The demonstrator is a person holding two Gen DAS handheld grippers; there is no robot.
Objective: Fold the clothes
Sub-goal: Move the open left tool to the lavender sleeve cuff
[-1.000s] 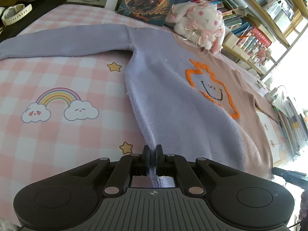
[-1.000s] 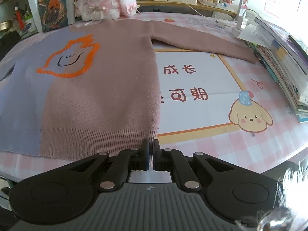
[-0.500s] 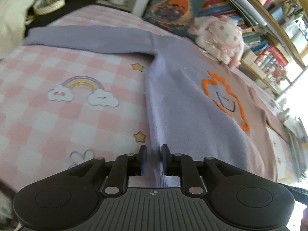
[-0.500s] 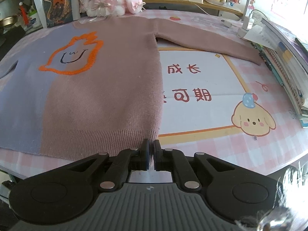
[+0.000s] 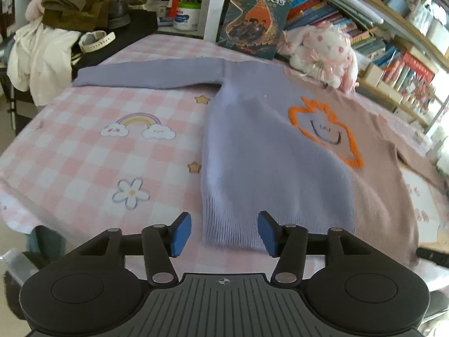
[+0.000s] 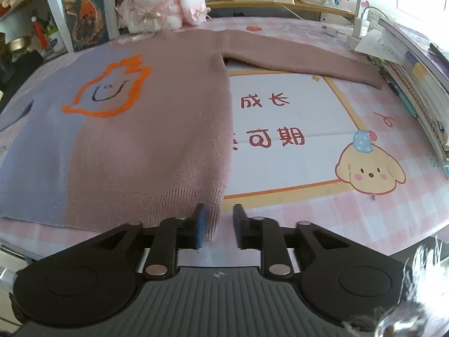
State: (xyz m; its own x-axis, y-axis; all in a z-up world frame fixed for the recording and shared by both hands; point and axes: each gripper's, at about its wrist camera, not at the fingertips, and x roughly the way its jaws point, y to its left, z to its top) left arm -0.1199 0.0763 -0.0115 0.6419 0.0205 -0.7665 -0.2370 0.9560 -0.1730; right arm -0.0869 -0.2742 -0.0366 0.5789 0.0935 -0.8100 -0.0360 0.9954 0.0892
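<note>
While you hold both grippers near the bottom edge, the sweater (image 5: 269,151) lies flat and spread out on the tabletop (image 5: 84,151), front side up. It is soft and fuzzy. One half is light purple and the other half is dusty pink. An orange flame shape (image 6: 109,90) with a little smiling face sits on the chest, right where the two colors meet. The bottom hem is ribbed.

The sweater runs long from the hem, close to you, up to the neck, far from you. The neck end points at the white and pink plush bunny (image 6: 160,2) and the bookshelf (image 5: 393,42) behind it. The purple sleeve (image 5: 146,73) sticks straight out to your left. The pink sleeve (image 6: 303,56) sticks straight out to your right, toward the stack of books (image 6: 415,84). So the two sleeves make a line across the body.

Your left gripper (image 5: 224,233) has its jaws spread wide, holding nothing. The purple corner of the hem lies in the gap between them. Your right gripper (image 6: 217,226) has its jaws a little apart, and they hold nothing too. The pink corner of the hem sits just by the left blue pad (image 6: 199,224).

The tabletop has a pink checked cover with a rainbow (image 5: 137,125) and a puppy (image 6: 370,168) on it.
</note>
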